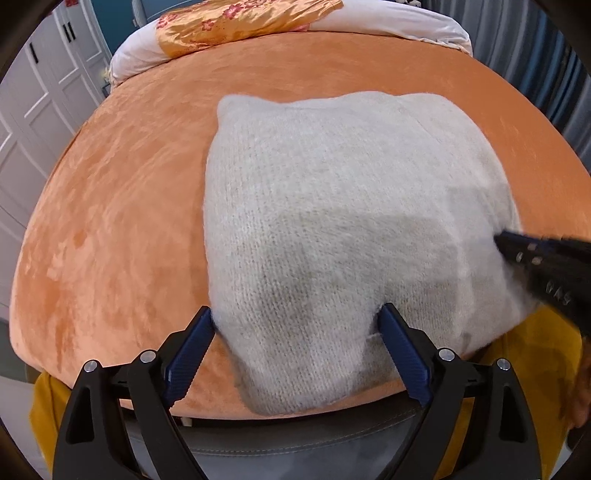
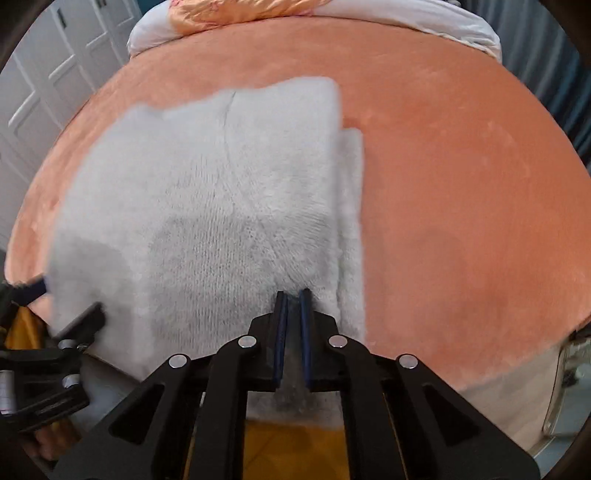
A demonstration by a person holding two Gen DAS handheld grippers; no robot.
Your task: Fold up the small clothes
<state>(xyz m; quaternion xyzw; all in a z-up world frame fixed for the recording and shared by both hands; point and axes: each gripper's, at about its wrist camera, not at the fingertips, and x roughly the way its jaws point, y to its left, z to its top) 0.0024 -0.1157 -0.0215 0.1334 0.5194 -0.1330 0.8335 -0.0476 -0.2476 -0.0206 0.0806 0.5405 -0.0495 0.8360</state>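
Observation:
A light grey knit sweater (image 1: 332, 206), folded into a rough rectangle, lies on the orange bed cover (image 1: 122, 206) close to the near edge. My left gripper (image 1: 297, 338) stands wide open astride the sweater's near left corner, one blue pad at the left edge and the other resting on the knit. My right gripper (image 2: 292, 301) is shut, pinching a fold of the sweater (image 2: 207, 192) near its right edge, where a lower layer sticks out. In the left wrist view the right gripper (image 1: 504, 242) enters from the right. The left gripper (image 2: 70, 295) shows at the right wrist view's lower left.
A white pillow with a gold flowered satin cover (image 1: 236, 26) lies at the bed's far end. White wardrobe doors (image 1: 33, 122) stand to the left and a blue curtain (image 1: 554, 92) to the right. The person's yellow clothing (image 1: 532, 354) shows below the bed's near edge.

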